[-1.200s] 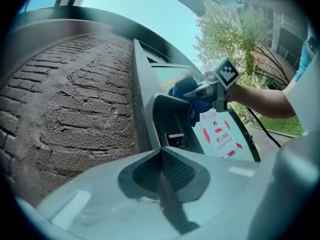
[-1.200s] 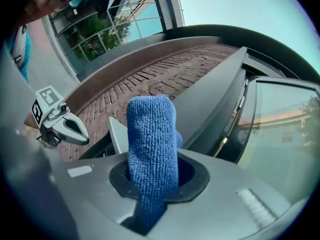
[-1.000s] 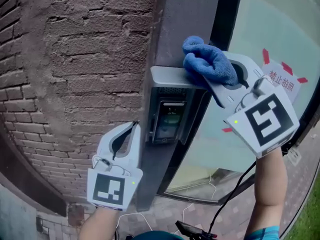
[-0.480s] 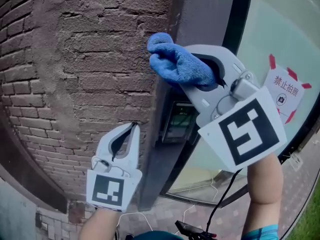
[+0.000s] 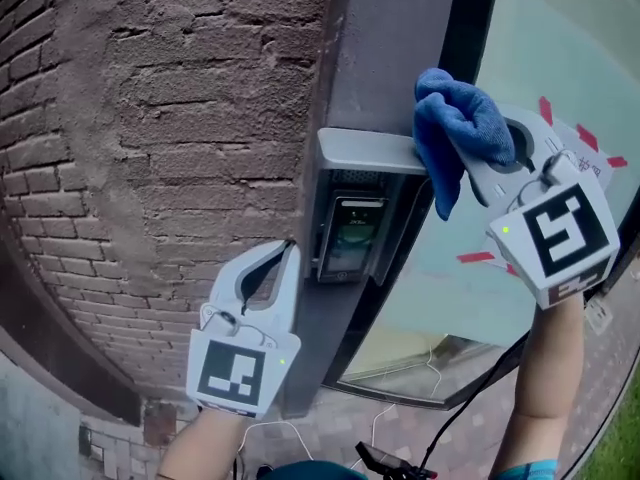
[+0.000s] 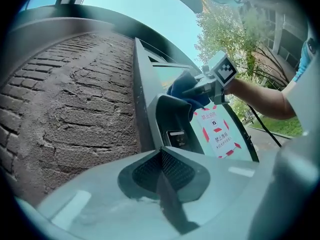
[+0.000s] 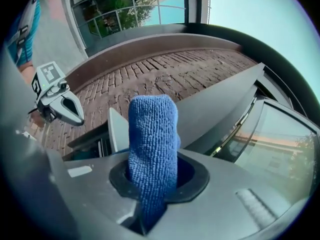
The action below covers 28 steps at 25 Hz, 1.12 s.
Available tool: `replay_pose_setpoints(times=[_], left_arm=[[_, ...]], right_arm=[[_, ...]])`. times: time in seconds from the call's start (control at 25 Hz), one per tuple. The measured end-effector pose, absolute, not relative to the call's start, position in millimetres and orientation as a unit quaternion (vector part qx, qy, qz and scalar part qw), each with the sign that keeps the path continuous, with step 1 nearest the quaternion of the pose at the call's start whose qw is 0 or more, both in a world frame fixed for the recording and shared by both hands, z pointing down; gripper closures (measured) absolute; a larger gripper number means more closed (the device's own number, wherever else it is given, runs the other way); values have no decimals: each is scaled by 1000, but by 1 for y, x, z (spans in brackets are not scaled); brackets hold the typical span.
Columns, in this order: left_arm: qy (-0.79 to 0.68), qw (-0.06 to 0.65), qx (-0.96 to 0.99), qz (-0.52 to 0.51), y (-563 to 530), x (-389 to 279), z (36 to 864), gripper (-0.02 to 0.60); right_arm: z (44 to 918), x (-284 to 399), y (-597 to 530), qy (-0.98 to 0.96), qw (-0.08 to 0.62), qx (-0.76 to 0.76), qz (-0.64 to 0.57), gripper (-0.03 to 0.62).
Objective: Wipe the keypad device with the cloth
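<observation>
The right hand-held gripper [image 5: 485, 153], clamped on the blue cloth [image 5: 450, 118], holds it at the wall-mounted keypad device [image 5: 352, 230]'s top right edge; sweep flat and firmly leftward (left hand-held gripper [image 5: 280, 263] closed, empty, hangs below).

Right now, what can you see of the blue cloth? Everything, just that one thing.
The blue cloth looks like thick terry microfibre, bunched into a folded wad. The right gripper is shut on it; in the right gripper view a rolled end stands up out of the jaws. One loose corner hangs down below the wad. It sits at the right end of the grey hood over the keypad device, apparently touching the hood's edge. No stains show on it.
</observation>
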<state>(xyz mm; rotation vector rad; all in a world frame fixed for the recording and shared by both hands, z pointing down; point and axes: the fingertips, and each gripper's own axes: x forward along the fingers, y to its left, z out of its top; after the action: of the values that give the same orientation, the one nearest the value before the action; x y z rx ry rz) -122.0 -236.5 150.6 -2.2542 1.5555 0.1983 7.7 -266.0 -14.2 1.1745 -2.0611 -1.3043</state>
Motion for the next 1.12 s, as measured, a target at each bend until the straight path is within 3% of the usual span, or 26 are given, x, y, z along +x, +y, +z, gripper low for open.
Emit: replay_pose_setpoints(times=[0.24, 0.76, 1.12], left_arm=[[557, 193, -804, 72, -233, -120, 152, 592], [599, 182, -775, 88, -214, -178, 157, 592], [605, 164, -775, 86, -216, -190, 171, 592]], right_arm=[[-1, -5, -270, -754, 228, 402, -466, 545], [13, -122, -226, -757, 215, 316, -530, 546], [48, -149, -219, -585, 273, 349, -679, 546]])
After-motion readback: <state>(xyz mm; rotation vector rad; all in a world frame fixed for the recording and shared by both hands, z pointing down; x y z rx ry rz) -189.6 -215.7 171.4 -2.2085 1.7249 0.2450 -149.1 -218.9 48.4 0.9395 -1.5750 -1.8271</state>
